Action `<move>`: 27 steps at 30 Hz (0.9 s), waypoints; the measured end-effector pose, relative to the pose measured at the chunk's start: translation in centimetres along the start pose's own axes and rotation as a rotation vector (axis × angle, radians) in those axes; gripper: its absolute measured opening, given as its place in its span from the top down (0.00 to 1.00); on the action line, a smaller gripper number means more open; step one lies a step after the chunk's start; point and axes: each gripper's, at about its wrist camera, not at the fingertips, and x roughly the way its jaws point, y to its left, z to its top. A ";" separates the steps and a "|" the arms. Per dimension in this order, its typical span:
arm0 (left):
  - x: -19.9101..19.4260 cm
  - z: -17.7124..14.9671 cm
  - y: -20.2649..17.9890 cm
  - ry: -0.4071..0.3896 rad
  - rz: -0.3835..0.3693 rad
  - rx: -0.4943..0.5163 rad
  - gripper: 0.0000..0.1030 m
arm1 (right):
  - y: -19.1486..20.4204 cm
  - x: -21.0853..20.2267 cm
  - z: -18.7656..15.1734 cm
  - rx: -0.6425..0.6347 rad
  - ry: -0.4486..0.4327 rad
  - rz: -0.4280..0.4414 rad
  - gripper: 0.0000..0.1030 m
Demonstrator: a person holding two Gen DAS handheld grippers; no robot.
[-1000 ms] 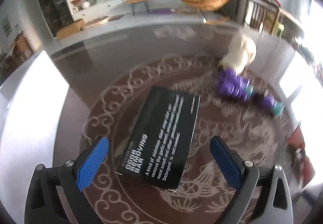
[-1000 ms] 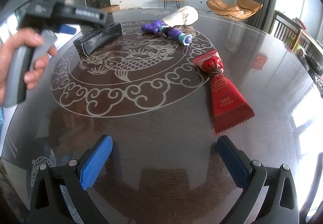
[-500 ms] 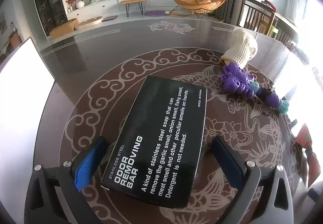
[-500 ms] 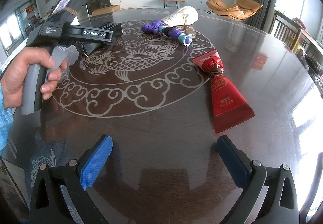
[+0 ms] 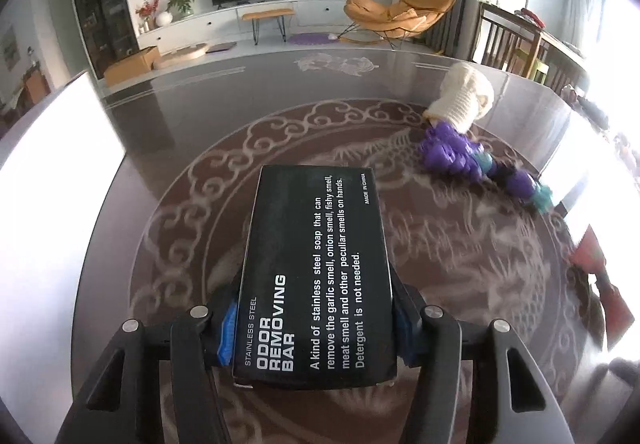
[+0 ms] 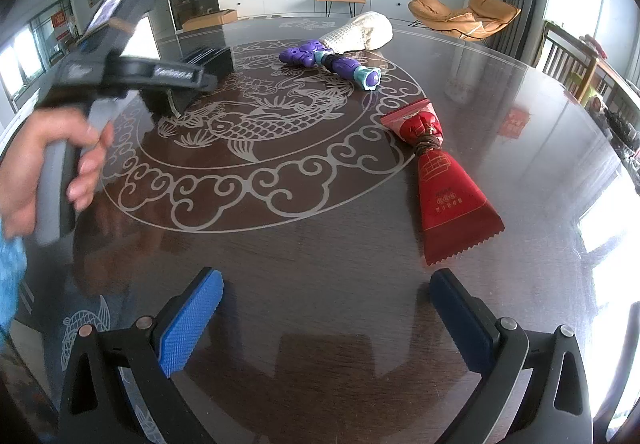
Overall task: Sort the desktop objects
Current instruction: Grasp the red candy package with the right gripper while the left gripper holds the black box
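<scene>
A black box [image 5: 316, 272] printed "ODOR REMOVING BAR" lies flat on the dark table. It sits between the fingers of my left gripper [image 5: 316, 336], whose jaws are closing, with both blue pads against the box's long sides. The right wrist view shows the same box [image 6: 208, 60] at the far left, behind a person's hand [image 6: 60, 172] on the left gripper's handle. My right gripper [image 6: 326, 296] hovers open over bare table near the front edge, nothing between its fingers.
A purple and teal toy [image 6: 332, 62] and a cream knitted piece [image 6: 360, 32] lie touching at the back of the table [image 6: 320, 244]. A red tied pouch [image 6: 444, 184] lies to the right. Chairs stand beyond the table's right rim.
My left gripper has moved forward over the black box and its jaws have drawn in from wide apart to the box's sides. The right gripper has stayed still.
</scene>
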 end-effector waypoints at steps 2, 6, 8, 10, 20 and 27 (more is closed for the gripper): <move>-1.2 -1.4 -0.2 0.003 0.004 -0.001 0.44 | 0.0 0.0 0.0 0.000 0.000 0.000 0.00; -3.7 -4.7 0.1 0.014 0.011 -0.007 0.43 | 0.0 0.0 0.0 0.000 0.000 0.000 0.00; -4.6 -5.8 0.3 0.011 0.011 -0.006 0.43 | 0.0 0.0 0.0 0.000 0.000 0.000 0.00; -5.3 -6.8 0.8 0.003 0.012 -0.007 0.43 | 0.0 0.0 0.0 0.000 0.000 0.000 0.00; -5.8 -7.3 1.6 -0.005 0.007 -0.011 0.43 | 0.0 0.0 0.0 0.000 0.000 0.000 0.00; -5.7 -7.2 1.6 -0.006 0.007 -0.011 0.43 | 0.0 0.0 0.0 0.000 0.000 0.000 0.00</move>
